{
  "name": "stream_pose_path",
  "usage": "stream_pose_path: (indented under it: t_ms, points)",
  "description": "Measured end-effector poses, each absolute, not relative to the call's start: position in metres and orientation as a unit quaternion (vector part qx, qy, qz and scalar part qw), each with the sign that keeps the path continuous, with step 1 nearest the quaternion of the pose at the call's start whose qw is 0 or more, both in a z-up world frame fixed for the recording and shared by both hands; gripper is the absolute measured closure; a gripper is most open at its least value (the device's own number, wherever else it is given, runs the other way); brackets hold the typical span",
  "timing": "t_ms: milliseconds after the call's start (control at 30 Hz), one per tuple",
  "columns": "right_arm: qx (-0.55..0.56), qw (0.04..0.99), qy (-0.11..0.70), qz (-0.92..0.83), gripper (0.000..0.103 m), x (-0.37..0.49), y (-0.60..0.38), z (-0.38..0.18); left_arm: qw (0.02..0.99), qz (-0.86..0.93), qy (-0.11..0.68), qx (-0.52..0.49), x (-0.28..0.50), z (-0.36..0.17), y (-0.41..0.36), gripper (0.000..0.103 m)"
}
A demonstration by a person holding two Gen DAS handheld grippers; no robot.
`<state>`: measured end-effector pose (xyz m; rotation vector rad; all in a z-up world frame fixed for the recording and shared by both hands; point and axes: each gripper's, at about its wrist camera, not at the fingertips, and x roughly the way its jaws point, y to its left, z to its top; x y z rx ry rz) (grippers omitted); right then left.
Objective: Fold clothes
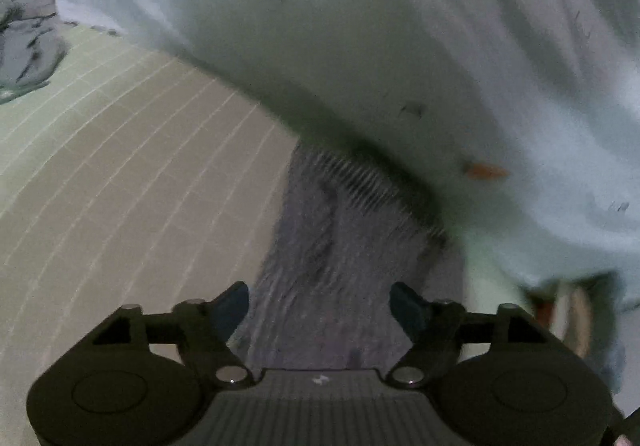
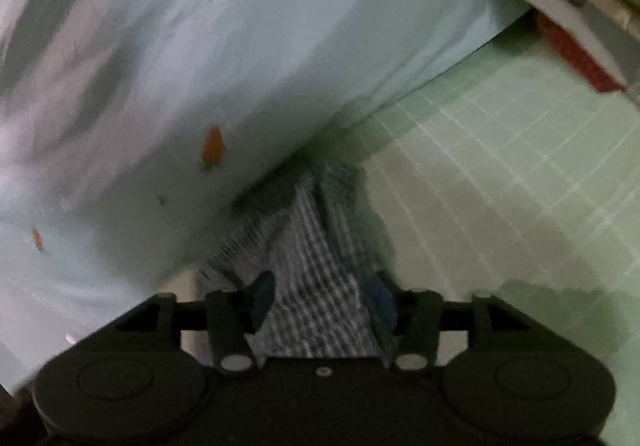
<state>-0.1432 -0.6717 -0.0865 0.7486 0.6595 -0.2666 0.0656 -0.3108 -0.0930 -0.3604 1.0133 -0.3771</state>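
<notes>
A pale blue garment (image 1: 400,46) with small orange marks lies bunched over the green grid mat (image 1: 120,166). From under its edge a grey checked strip of cloth (image 1: 340,246) runs toward my left gripper (image 1: 320,302). That gripper is open, and the strip lies between its fingers without either pad touching it. In the right wrist view the same pale garment (image 2: 200,46) fills the upper left. The checked strip (image 2: 320,266) passes between the fingers of my right gripper (image 2: 322,300). Those jaws stand apart and the cloth lies loose in the gap. The mat (image 2: 500,166) spreads out to the right.
A crumpled grey cloth (image 1: 24,42) lies at the mat's far left. A red and white flat object (image 2: 576,54) sits at the upper right past the garment's edge. Bare mat lies left of my left gripper and right of my right gripper.
</notes>
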Motion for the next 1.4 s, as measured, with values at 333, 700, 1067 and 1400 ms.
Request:
stream_pose_path:
  t_ms: [333,700,1067,1400]
  points:
    - [0.325,0.834,0.427,-0.128,0.039,-0.158,-0.64,-0.133,0.796,-0.135,0.574,-0.138,0.029,-0.151,-0.29,0.024]
    - [0.269,0.842,0.449,-0.133,0.097,-0.16,-0.637,-0.133,0.784,-0.127,0.594,-0.124,0.015,-0.158,-0.284,0.024]
    - [0.34,0.799,0.473,-0.153,0.027,-0.172,-0.647,-0.148,0.767,-0.127,0.603,-0.179,0.012,-0.167,-0.269,0.023]
    - [0.349,0.8,0.477,-0.103,0.055,-0.182,-0.636,-0.152,0.763,-0.163,0.593,-0.198,-0.006,-0.165,-0.271,0.043]
